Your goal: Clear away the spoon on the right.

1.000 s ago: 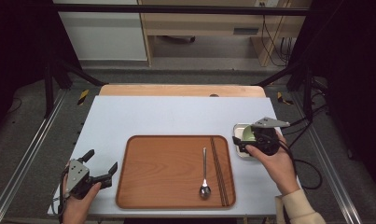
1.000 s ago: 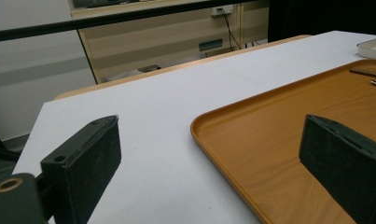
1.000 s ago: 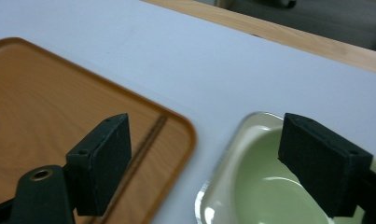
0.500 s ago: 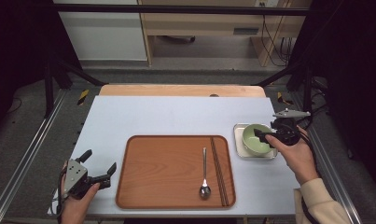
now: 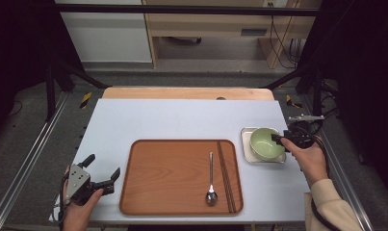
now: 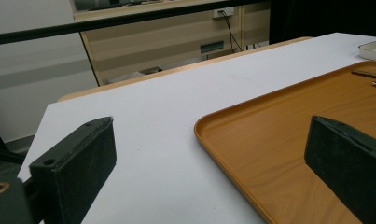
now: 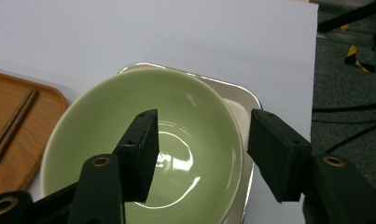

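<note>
A pale green bowl (image 5: pixel 265 143) sits on a small white square plate (image 5: pixel 246 147) right of the wooden tray (image 5: pixel 172 178). My right gripper (image 5: pixel 279 139) is at the bowl's right side. In the right gripper view the bowl (image 7: pixel 185 121) has its rim between the jaws: one pad (image 7: pixel 141 140) hangs inside the bowl, the other (image 7: pixel 274 144) outside over the plate (image 7: pixel 237 95). The jaws have just been closing, and neither pad presses on the rim. My left gripper (image 5: pixel 103 166) rests open at the table's front left, nothing between its jaws (image 6: pixel 209 140).
On the tray lie a metal spoon (image 5: pixel 211 179) and a pair of dark chopsticks (image 5: pixel 226 175). The tray's near corner (image 6: pixel 251 140) lies between the left jaws' line of sight. The light table (image 5: pixel 182 120) stretches behind, with dark frame rails at both sides.
The right hand has slid rightward from above the bowl to its right rim, and its jaws have narrowed. The left hand has stayed still.
</note>
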Demonstrator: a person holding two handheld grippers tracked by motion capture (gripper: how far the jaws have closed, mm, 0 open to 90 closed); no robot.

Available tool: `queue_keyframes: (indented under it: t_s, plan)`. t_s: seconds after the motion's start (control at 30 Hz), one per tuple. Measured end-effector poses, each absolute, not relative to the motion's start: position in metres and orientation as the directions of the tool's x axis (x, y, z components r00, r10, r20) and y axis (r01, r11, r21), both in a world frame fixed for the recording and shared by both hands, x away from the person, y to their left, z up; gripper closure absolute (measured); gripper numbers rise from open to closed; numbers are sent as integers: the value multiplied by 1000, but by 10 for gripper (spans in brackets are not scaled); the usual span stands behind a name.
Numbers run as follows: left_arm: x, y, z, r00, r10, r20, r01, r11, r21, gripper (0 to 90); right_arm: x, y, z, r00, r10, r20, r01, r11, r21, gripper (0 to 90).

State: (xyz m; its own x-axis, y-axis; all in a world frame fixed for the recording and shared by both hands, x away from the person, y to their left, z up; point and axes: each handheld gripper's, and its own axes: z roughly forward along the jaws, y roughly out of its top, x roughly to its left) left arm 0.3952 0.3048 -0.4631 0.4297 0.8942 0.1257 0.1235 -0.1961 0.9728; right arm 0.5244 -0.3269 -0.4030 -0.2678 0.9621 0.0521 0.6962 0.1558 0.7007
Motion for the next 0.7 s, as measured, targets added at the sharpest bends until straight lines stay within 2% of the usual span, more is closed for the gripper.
queue_keyframes:
  t_s: [0.23,0.7]
  plan:
    - [396,304,-464,433,892,129,127,-202,971,21,527,-337,-414,-238,965,110,733,104,672,496]
    - [396,303,-465,437,890,132,131,-208,969,23,531,-339,-431,-223,960,166,789,78,610,627]
